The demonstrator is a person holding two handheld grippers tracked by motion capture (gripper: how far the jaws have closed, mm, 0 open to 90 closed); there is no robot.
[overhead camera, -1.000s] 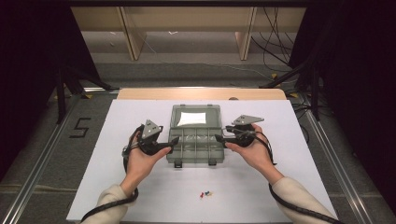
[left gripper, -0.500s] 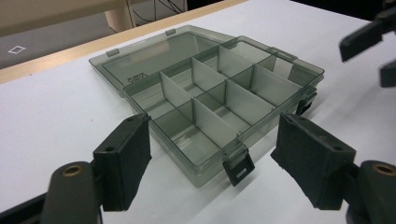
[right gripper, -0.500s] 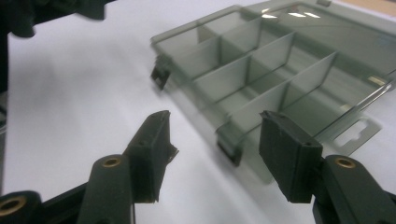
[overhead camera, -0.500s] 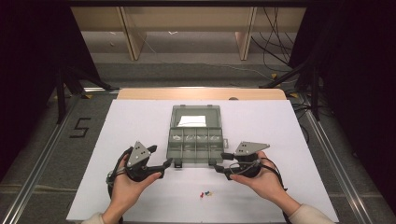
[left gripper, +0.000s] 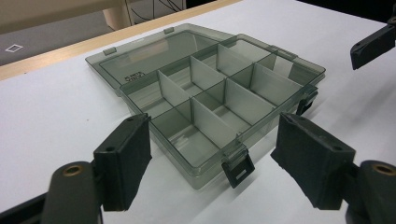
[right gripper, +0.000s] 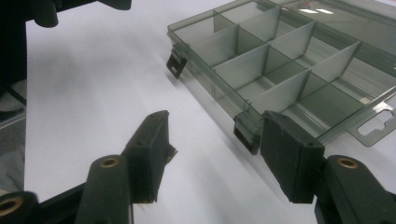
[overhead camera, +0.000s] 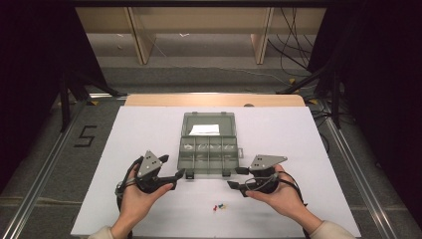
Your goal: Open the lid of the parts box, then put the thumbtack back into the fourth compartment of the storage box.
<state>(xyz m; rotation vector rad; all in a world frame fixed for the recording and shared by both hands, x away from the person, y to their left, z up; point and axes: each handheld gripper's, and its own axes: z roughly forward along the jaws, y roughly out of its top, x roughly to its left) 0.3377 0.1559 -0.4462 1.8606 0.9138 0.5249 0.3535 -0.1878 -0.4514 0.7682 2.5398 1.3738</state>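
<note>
**Organizer box open, both tools empty**

Smoky clear organizer box (overhead camera: 207, 149) sits mid-table on the white table (overhead camera: 149, 129), lid laid flat on the far side, divided compartments facing up, black latches (left gripper: 238, 169) hanging off the near edge. White paper slip (overhead camera: 205, 129) lies on the lid. Left tool (overhead camera: 180, 175) just off the box's near-left corner, jaws spread wide, gripping nothing. Right tool (overhead camera: 238, 178) near the near-right corner, jaws also wide apart, nothing between them. Small coloured pins (overhead camera: 218, 207) lie on the table between the hands.
</note>
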